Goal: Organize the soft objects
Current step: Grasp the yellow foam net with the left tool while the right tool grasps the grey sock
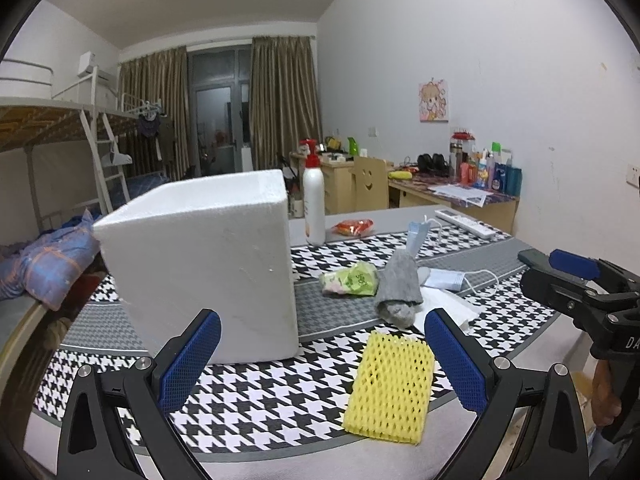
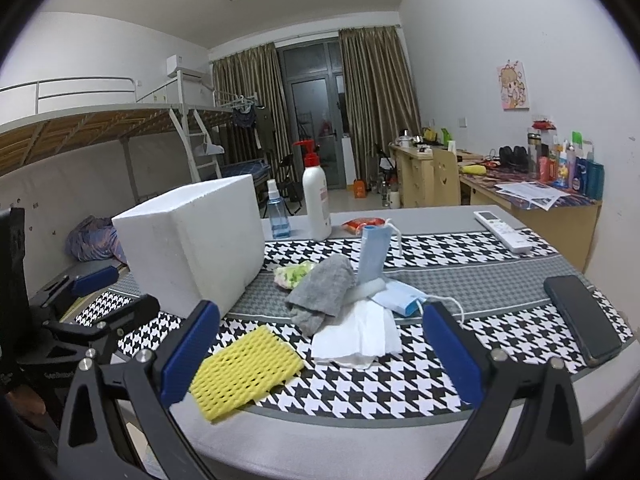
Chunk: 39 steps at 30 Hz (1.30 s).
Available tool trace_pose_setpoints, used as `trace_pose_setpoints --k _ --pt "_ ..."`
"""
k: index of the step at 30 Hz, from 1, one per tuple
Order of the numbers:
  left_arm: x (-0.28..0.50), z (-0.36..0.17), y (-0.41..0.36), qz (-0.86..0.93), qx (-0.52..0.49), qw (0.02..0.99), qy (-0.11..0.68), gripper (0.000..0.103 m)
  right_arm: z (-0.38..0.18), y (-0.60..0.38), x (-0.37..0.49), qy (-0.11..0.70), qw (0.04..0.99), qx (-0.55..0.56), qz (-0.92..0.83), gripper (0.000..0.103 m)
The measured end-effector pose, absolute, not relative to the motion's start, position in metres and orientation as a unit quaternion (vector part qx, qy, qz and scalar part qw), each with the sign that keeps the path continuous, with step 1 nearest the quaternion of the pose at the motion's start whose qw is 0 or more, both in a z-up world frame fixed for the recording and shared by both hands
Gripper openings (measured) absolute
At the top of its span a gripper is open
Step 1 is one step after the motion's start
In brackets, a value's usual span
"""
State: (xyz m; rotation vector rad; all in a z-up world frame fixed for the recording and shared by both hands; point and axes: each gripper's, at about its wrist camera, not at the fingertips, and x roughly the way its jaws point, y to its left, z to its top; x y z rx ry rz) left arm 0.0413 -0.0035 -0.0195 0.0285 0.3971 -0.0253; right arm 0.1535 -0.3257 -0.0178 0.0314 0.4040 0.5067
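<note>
Both hand-held grippers, left (image 1: 322, 356) and right (image 2: 320, 350), hang wide apart and empty. Yellow foam net (image 1: 390, 388) lies nearest on the worktop (image 1: 256, 396); pinch it across the middle, then lift toward the white box (image 1: 200, 256).

Bare checked cloth (image 2: 360, 384) before the soft pile (image 2: 340, 304); foam box (image 1: 200, 264) walling the left.

Foam box (image 2: 192, 248) stands at left on the worktop (image 2: 460, 276); mesh sleeve (image 2: 244, 372) lies before it, nearest the front edge; sock (image 2: 320, 292) rests on tissue (image 2: 356, 340), right of the box; masks (image 2: 396, 296) just right of the sock; phone (image 2: 584, 312) far right; pump bottle (image 2: 316, 196) and remote (image 2: 504, 230) behind.
</note>
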Motion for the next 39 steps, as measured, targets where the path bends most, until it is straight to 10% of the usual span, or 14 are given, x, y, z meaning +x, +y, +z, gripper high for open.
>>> trace_pose_setpoints --k 39 --pt "0.115 -0.071 -0.035 -0.039 0.039 0.935 0.350 0.102 -0.038 -0.317 0.246 0.285 0.925 0.004 0.252 0.102"
